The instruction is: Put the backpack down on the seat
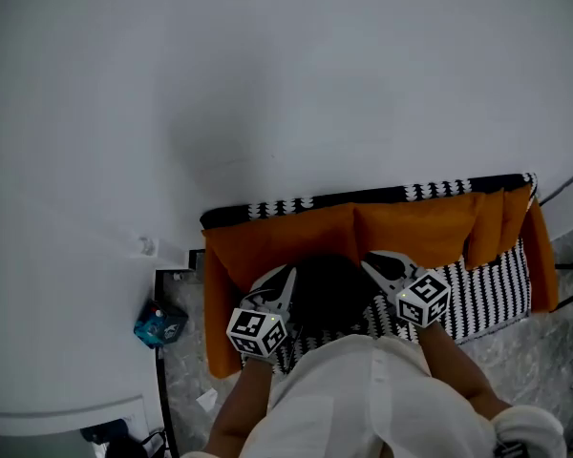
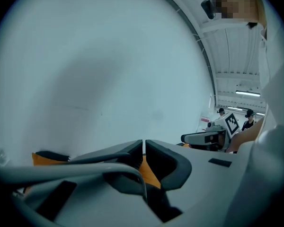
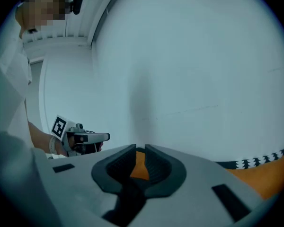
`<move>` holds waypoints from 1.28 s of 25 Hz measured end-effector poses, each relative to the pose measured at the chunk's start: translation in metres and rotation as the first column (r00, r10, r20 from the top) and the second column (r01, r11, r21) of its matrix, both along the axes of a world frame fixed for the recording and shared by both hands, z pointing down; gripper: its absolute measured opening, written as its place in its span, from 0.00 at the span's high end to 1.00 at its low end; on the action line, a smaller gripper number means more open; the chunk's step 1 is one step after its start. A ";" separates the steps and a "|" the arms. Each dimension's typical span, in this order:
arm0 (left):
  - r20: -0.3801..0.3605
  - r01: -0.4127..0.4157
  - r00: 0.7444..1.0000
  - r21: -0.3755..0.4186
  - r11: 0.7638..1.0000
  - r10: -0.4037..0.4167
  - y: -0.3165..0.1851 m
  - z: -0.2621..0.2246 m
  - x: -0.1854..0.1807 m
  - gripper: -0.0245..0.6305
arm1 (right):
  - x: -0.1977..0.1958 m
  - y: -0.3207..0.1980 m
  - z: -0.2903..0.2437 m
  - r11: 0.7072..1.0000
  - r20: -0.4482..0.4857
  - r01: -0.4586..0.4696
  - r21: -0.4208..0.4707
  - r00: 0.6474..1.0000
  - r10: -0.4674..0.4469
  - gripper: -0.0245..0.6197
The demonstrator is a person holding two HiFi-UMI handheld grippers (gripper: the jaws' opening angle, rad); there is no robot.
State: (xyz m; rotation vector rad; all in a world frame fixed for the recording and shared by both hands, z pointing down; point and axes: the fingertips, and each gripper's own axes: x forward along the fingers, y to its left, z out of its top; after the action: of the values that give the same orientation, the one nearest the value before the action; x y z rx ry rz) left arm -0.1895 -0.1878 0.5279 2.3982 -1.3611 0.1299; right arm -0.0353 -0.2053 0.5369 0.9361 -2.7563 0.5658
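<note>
A black backpack lies on the sofa seat, against the orange back cushions. My left gripper sits at its left side, my right gripper at its right side, both pointing toward the cushions. In the left gripper view the jaws are shut tip to tip with nothing between them; only orange cushion shows behind. In the right gripper view the jaws stand almost together with a thin slit and hold nothing. Whether either gripper touches the backpack I cannot tell. Each gripper sees the other.
A white wall rises right behind the sofa. Left of the sofa stands a black frame with a blue packet on it, and a paper scrap lies on the grey floor. A person's white sleeve fills the lower middle.
</note>
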 end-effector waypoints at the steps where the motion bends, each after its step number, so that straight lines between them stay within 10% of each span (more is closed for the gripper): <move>1: -0.006 -0.004 1.000 0.017 1.000 0.004 0.001 -0.008 0.003 0.90 | 0.003 0.000 -0.009 1.000 0.014 -0.002 0.016 1.000 0.002 0.87; 12: -0.040 -0.032 0.999 0.120 0.992 0.037 0.016 -0.059 0.023 0.90 | 0.017 0.009 -0.066 0.988 0.017 -0.021 0.150 1.000 0.019 0.93; 32: -0.089 -0.015 0.996 0.055 0.998 0.020 0.000 -0.047 0.021 0.90 | 0.001 -0.003 -0.059 0.989 -0.004 0.046 0.141 0.999 -0.046 0.94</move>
State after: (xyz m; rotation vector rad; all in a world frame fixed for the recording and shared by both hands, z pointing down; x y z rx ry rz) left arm -0.1682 -0.1873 0.4811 2.4296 -1.3196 -0.0096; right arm -0.0345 -0.2086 0.4781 0.8981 -2.8399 0.3669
